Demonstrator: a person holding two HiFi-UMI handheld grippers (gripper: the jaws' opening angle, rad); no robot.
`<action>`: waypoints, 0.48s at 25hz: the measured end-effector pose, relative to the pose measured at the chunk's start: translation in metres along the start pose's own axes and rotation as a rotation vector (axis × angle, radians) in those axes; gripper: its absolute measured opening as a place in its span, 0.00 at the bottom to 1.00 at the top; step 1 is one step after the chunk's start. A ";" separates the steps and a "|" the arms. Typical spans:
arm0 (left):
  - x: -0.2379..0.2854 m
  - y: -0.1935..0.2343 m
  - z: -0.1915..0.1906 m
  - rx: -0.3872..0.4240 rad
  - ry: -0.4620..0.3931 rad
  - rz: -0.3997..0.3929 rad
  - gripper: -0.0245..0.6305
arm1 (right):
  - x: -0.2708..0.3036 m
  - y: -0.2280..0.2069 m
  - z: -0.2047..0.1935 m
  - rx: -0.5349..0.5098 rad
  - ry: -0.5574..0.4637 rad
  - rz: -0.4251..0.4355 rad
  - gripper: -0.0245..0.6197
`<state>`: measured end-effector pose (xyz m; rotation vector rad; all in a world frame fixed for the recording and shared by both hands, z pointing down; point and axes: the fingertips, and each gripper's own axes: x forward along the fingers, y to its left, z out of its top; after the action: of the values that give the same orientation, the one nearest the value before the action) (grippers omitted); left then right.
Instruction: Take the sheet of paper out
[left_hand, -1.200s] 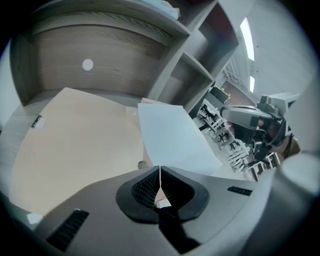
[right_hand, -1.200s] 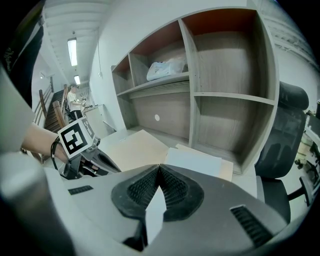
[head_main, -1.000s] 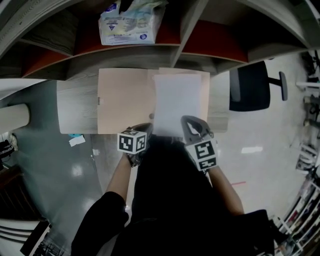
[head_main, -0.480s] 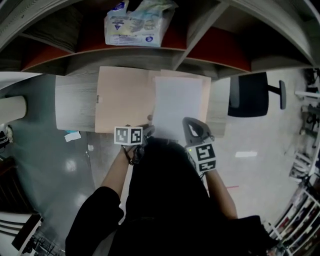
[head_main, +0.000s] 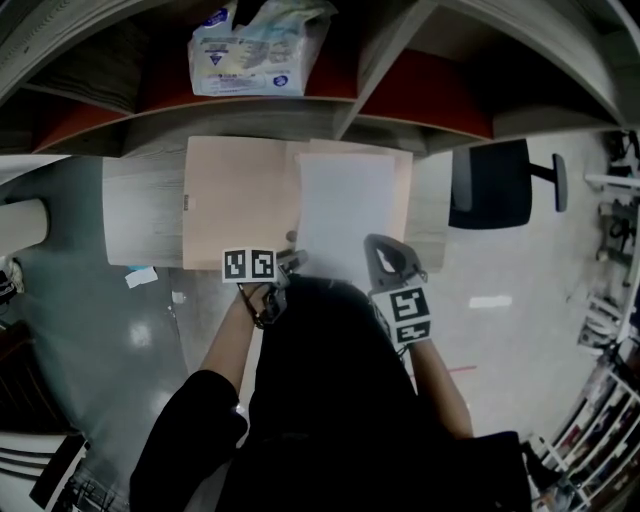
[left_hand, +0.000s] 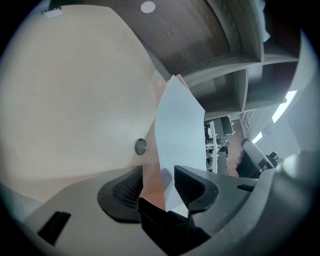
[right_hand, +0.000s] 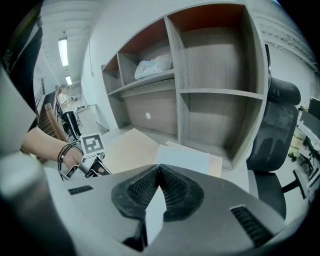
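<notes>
A tan folder (head_main: 235, 200) lies open on the desk, and a white sheet of paper (head_main: 345, 205) rests on its right half. My right gripper (head_main: 378, 245) is shut on the sheet's near edge; in the right gripper view the paper (right_hand: 154, 215) is pinched between the closed pads (right_hand: 172, 187). My left gripper (head_main: 290, 258) sits at the folder's near edge by the fold. Its jaws have just been opening and now stand apart (left_hand: 156, 175), with a tan folder edge (left_hand: 150, 187) and the sheet's corner (left_hand: 177, 130) loose between them.
A grey shelf unit (head_main: 340, 110) rises behind the desk (head_main: 140, 215), with a plastic package (head_main: 255, 45) in one bay. A black office chair (head_main: 490, 185) stands to the right. A round metal stud (left_hand: 140, 146) sits on the folder.
The left gripper has rolled so its marker cube faces differently, sunk slightly, and its jaws have opened off the folder edge. The right gripper stays still, shut on the sheet.
</notes>
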<state>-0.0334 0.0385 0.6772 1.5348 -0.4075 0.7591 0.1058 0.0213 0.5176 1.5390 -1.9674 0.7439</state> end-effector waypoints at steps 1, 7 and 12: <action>0.001 -0.001 0.000 -0.007 0.002 -0.009 0.37 | 0.000 -0.001 -0.001 0.001 0.001 -0.001 0.06; 0.005 -0.002 -0.004 -0.027 0.019 -0.025 0.37 | 0.000 -0.002 -0.001 0.008 0.002 -0.002 0.06; 0.009 -0.003 -0.009 -0.036 0.041 -0.048 0.37 | -0.001 -0.003 -0.002 0.015 0.003 -0.004 0.06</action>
<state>-0.0268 0.0488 0.6807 1.4875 -0.3515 0.7408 0.1093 0.0228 0.5191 1.5489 -1.9607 0.7601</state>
